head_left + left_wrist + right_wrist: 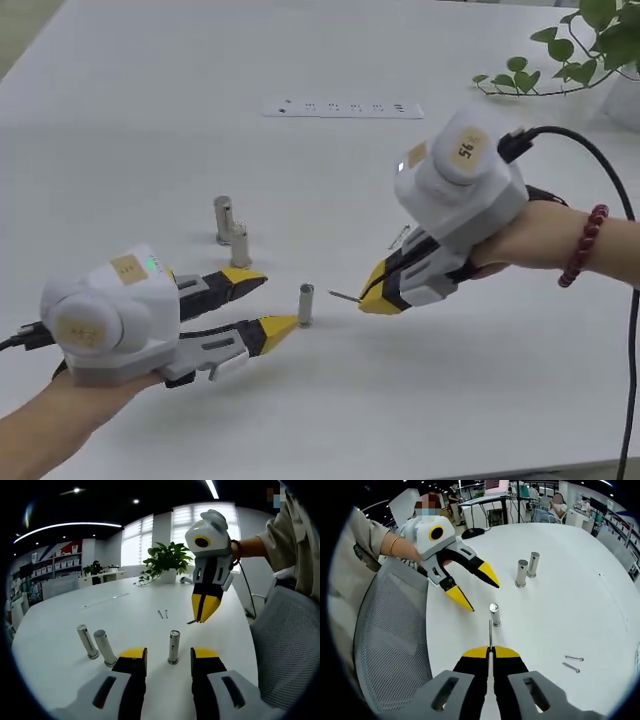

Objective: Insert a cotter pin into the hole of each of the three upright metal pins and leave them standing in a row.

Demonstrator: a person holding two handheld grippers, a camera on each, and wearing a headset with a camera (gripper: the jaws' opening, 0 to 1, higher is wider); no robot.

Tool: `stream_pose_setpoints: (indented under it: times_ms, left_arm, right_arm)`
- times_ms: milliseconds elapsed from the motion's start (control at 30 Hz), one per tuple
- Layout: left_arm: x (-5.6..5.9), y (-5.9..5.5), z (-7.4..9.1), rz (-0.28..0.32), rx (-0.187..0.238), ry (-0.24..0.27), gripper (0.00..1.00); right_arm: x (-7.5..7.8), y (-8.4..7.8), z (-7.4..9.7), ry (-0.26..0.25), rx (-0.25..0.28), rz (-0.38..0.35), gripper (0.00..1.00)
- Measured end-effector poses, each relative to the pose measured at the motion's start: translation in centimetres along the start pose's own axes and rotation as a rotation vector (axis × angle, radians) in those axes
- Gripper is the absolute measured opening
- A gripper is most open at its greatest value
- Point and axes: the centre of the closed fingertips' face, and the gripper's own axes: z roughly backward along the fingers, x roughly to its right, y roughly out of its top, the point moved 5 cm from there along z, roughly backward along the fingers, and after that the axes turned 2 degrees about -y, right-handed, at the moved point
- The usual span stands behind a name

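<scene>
While our right gripper (490, 652) clamps the cotter pin (489, 634), left gripper (278, 300) apart, we should aim level at the nearest metal pin (494, 614).

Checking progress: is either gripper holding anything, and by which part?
The right gripper pinches a cotter pin by one end, the rest sticking out forward. The left gripper is open and holds nothing.

Bright, even overhead light; fisheye-warped edges
</scene>
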Motion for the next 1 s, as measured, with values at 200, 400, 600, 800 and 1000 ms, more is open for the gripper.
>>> stream_pose_setpoints:
  times_ms: [200,400,600,800,1000]
  left_arm:
    - [0.0,-0.3,-0.8,0.002,-0.005,-0.016,0.30]
    - [0.0,-0.5,-1.5,0.004,-0.005,-0.032,0.26]
    - [0.0,-0.5,-2.1,0.005,-0.004,-0.043,0.22]
    - [0.0,-0.5,-2.5,0.003,-0.006,-0.058,0.19]
    - [0.1,-0.5,-3.0,0.012,-0.001,-0.065,0.17]
  right_arm:
    - [0.1,-0.3,-0.1,-0.006,-0.005,-0.014,0.03]
    - [0.2,-0.5,-0.2,-0.007,-0.009,-0.028,0.03]
    - [0.2,-0.6,-0.5,-0.004,-0.017,-0.036,0.03]
    - [0.5,-0.6,-0.6,-0.007,-0.019,-0.042,0.03]
    - [0.6,-0.5,-0.6,-0.004,-0.024,-0.046,0.03]
